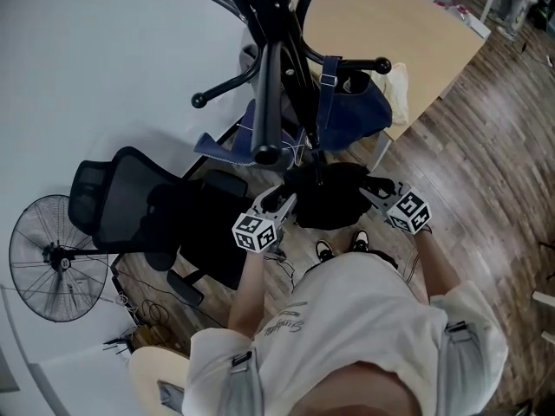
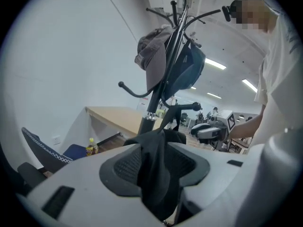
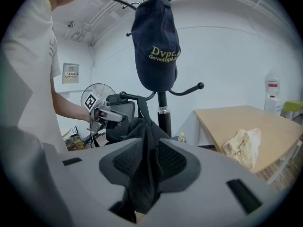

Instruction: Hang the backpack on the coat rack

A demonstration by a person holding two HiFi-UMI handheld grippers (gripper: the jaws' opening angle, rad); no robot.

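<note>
Head view showed the black backpack (image 1: 328, 196) held in the air between the left tool (image 1: 282, 199) and the right tool (image 1: 375, 189), in front of the coat rack (image 1: 270, 76) and below its hooked arms, not yet hung. Each tool was clenched on a fold of its fabric, one at either side, probably to share the weight and steer it toward a hook. A blue tote bag (image 1: 351, 111) and a cap (image 3: 155, 44) filled some arms, so a free one seemed needed.

Even indoor light; gripper views fisheye-warped, dark-cornered.
</note>
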